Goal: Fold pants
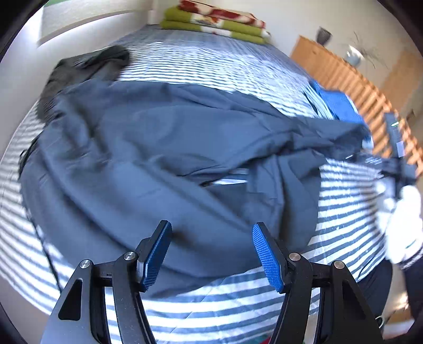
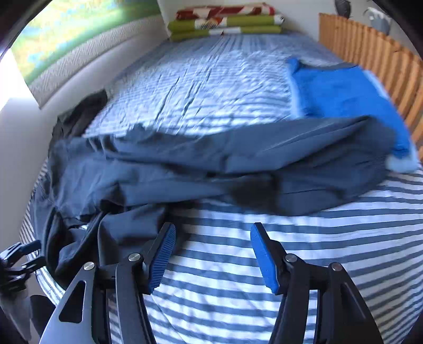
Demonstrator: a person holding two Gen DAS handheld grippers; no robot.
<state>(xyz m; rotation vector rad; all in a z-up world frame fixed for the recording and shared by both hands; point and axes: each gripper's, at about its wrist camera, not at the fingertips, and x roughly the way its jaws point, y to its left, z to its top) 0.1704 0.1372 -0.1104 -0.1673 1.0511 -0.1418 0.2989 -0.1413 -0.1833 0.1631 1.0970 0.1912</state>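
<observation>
Dark blue pants lie rumpled across the striped bed, running from the left to the right side. My left gripper hovers over their near edge, open, with nothing pinched between its blue pads. In the right wrist view the pants stretch across the middle, with one bunched end at the lower left. My right gripper stands open just in front of them over bare striped sheet, holding nothing. Its left finger is beside the bunched cloth.
A bright blue folded cloth lies at the right by a wooden slatted rail. A black garment sits at the left by the wall. Folded green and red blankets are stacked at the far end. A white-covered hand shows at right.
</observation>
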